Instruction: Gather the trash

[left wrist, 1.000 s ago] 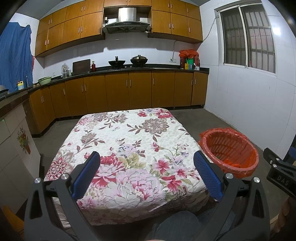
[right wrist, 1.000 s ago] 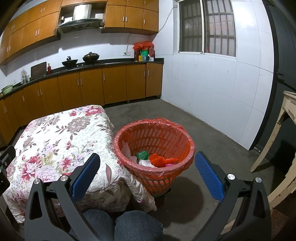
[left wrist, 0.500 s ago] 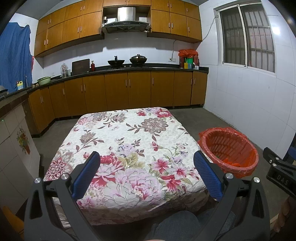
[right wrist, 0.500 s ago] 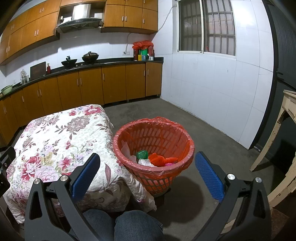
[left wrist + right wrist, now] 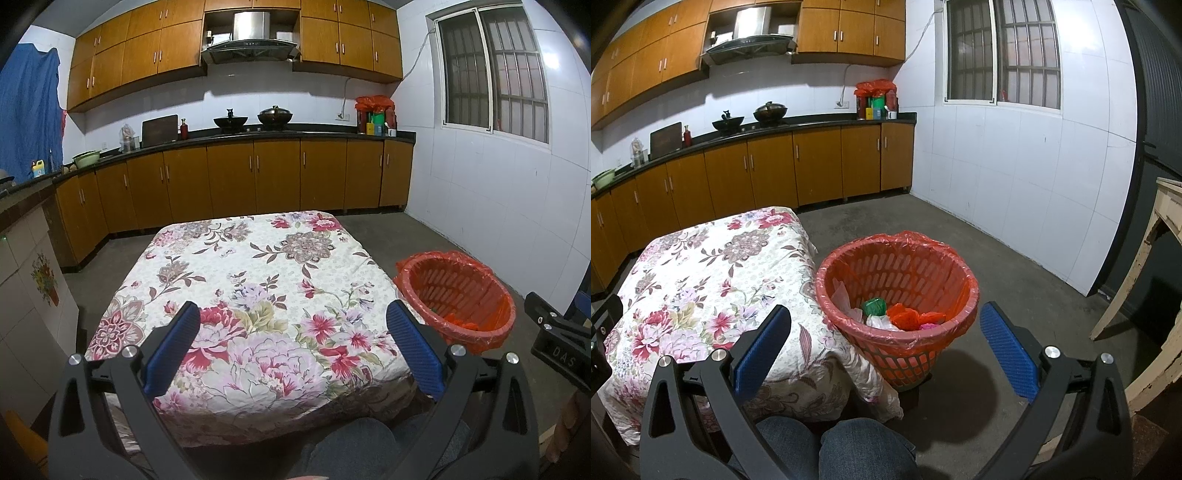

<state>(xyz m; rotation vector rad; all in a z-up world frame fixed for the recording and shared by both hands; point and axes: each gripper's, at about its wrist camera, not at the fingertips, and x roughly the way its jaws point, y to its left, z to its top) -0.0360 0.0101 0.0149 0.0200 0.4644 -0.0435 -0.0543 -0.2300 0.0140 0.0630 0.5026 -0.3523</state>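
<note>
Between the right gripper's (image 5: 884,341) spread jaws sits the trash-filled basket (image 5: 908,343).

My left gripper (image 5: 293,341) tips slightly up and back: the flowered table (image 5: 258,280) sits a touch lower in its view, and more upper cabinet shows. My right gripper (image 5: 885,341) drifts slightly too; the orange trash basket (image 5: 964,273) slides a little lower between my fingers, and its trash (image 5: 905,315) shows about the same. Both jaws are as wide apart as before.
</note>
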